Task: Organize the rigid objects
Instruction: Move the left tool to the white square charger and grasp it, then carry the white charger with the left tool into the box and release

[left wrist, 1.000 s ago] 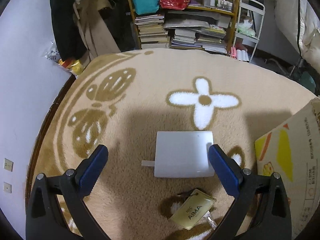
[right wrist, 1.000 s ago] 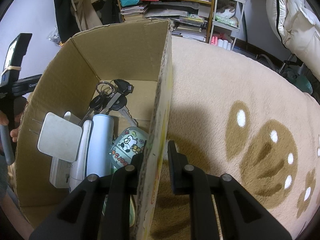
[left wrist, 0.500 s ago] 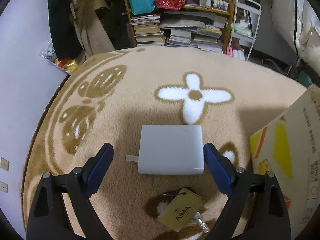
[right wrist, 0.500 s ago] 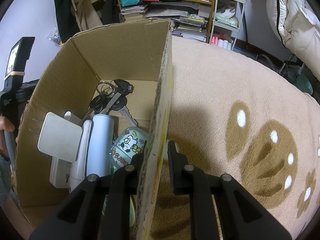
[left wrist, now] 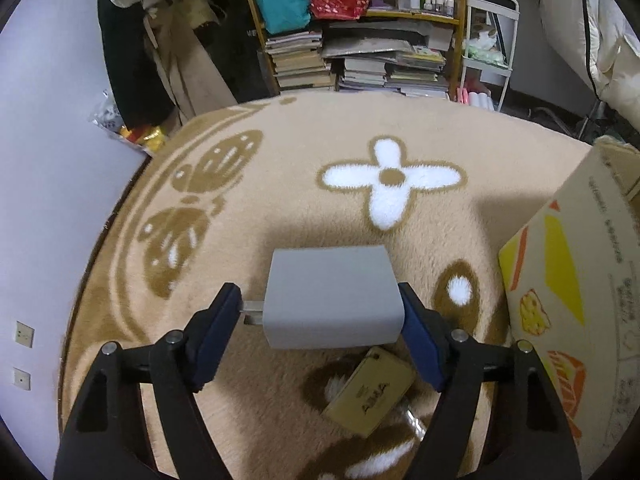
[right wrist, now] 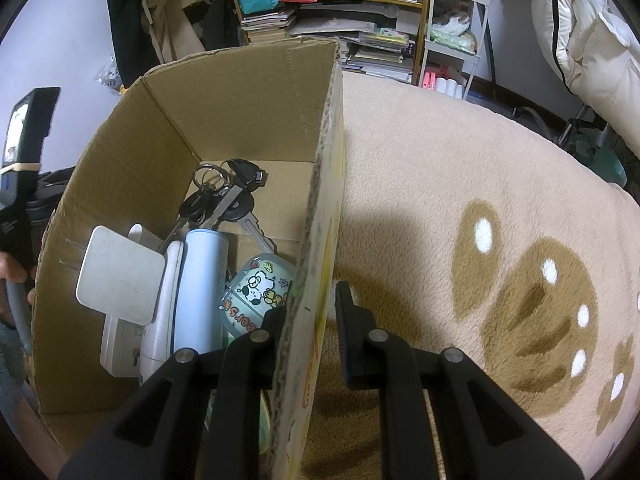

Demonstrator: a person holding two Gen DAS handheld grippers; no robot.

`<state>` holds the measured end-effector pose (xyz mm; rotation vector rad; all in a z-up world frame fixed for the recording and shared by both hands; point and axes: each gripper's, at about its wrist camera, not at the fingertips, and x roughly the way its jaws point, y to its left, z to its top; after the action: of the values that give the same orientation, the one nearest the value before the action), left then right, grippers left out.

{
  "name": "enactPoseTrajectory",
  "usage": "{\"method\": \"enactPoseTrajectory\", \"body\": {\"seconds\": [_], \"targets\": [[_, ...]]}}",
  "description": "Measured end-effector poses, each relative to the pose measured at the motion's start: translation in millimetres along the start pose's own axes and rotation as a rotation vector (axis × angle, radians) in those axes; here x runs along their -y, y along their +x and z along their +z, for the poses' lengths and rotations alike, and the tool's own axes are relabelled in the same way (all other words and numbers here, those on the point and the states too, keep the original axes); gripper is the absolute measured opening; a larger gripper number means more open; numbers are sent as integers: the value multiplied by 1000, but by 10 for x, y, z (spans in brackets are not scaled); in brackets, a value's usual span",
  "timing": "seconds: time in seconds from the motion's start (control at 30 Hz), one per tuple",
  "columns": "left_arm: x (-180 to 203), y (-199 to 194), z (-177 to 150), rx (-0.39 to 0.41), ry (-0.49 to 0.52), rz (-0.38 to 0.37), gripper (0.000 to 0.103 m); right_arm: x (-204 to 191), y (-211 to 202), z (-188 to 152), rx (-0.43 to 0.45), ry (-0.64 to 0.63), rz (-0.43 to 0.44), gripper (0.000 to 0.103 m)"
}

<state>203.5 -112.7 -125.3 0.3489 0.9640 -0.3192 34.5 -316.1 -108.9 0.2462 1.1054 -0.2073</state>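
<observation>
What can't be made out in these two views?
- Left wrist: the white charger hides part of the key tag; its keys are hidden.
- Right wrist: the cardboard box wall covers the right gripper's inner finger pad; the box's near floor is cut off.

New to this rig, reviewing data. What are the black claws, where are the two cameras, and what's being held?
No robot: a person holds a two-finger gripper in each hand, each with a fisheye camera looking along its fingers. In the left wrist view, the left gripper has closed onto a white plug-in charger over the patterned rug; a gold key tag lies below it. In the right wrist view, the right gripper clamps the wall of the cardboard box, which already holds keys, a pale blue cylinder and another white charger.
</observation>
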Motion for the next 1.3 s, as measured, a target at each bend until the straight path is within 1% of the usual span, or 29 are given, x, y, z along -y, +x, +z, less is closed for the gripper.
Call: {"method": "enactPoseTrajectory", "body": {"seconds": [0.07,0.23,0.47,0.57,0.6,0.93,1.1,1.23,1.3], "targets": [[-30,-83,-4,9,-8,10,76,-6,0,0,-1,1,1,15],[-122,-306,-42,3,-55,36,76,2,-4,4,0,-5,-4,16],[8,-826,-53,106,-3,55,76,-1,-5,3,0,-7,-6,16],[160,-1017,-66,179,55,121,76,6,-7,8,-1,-9,-7,16],[208,-1061,-75,195,74,133,76,6,-7,8,-1,-9,-7,16],[486,-1426,-129,219,125,58,76,3,-11,7,-1,-15,-12,16],[616,-1656,-173,225,135,-15,77,4,-11,7,-1,-16,-12,16],[744,-1774,-232,245,173,-28,76,5,-12,7,-1,-16,-12,16],[803,-1806,-259,243,186,-42,76,4,-12,7,-1,-17,-13,16]]}}
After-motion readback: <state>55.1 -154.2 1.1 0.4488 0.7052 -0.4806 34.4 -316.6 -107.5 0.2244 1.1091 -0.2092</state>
